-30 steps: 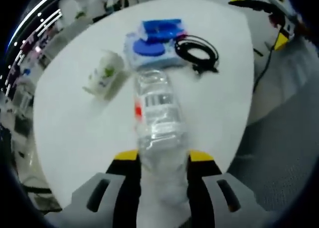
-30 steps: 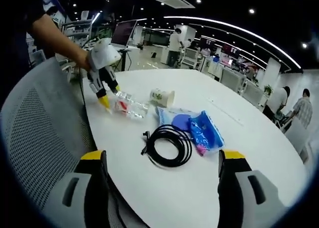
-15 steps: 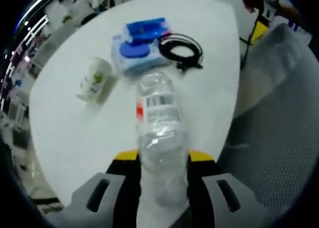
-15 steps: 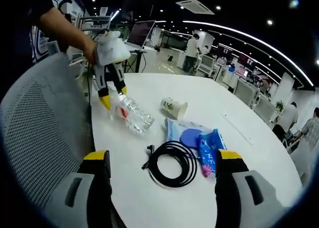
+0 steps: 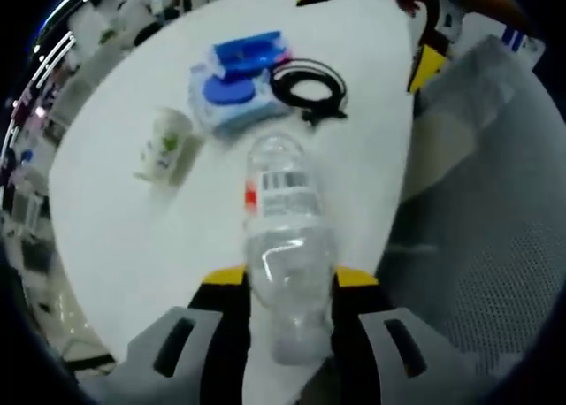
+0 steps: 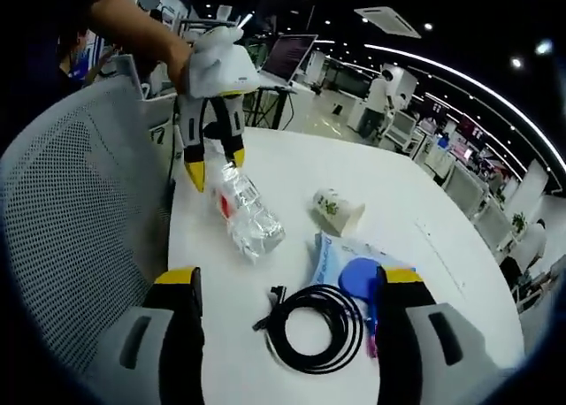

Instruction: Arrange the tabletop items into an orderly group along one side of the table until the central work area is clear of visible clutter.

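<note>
A clear plastic bottle [image 5: 285,233] lies lengthwise between the jaws of my left gripper [image 5: 290,278], which is shut on its base end. In the right gripper view the left gripper [image 6: 217,169] holds the bottle [image 6: 248,215] tilted, cap end down, over the table's near edge. Beyond it sit a paper cup [image 5: 164,146] on its side, a wipes pack [image 5: 232,94] with a blue lid, a blue pouch [image 5: 254,49] and a coiled black cable [image 5: 308,84]. My right gripper [image 6: 290,281] stands open above the cable [image 6: 314,327], holding nothing.
A grey mesh chair [image 6: 75,228] stands against the edge of the round white table [image 5: 124,228]. The cup [image 6: 340,212] and wipes pack [image 6: 347,268] lie mid-table. A yellow fingertip [image 5: 426,66] of the right gripper shows at the top right. People and desks fill the background.
The left gripper has lifted the bottle and drawn it back toward the chair-side edge, tilting it more steeply. The right gripper has moved closer over the cable.
</note>
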`<action>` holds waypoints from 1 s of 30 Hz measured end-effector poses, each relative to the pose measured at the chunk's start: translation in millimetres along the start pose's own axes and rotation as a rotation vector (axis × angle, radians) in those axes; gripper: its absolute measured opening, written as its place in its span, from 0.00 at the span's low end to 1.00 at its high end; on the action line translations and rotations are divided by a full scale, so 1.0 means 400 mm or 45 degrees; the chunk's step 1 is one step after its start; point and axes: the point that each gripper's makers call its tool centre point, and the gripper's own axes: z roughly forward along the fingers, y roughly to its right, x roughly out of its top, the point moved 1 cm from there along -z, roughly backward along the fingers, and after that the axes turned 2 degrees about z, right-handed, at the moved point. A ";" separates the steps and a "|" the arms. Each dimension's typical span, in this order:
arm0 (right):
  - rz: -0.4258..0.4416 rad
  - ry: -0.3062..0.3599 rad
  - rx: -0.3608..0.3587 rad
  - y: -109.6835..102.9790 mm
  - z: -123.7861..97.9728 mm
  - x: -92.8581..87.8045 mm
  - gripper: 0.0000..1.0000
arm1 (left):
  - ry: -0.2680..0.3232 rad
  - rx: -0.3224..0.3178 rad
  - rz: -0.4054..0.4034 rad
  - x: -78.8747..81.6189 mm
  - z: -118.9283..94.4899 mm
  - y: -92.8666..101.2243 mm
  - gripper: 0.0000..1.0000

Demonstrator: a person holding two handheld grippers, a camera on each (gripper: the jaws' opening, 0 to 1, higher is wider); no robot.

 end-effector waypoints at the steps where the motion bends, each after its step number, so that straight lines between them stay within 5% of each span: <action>1: -0.006 0.001 0.009 -0.002 0.006 0.002 0.79 | -0.006 -0.003 0.005 -0.001 -0.003 0.001 0.31; 30: -0.254 0.020 0.291 -0.093 0.185 0.066 0.66 | -0.145 -0.078 0.104 0.015 -0.030 0.025 0.31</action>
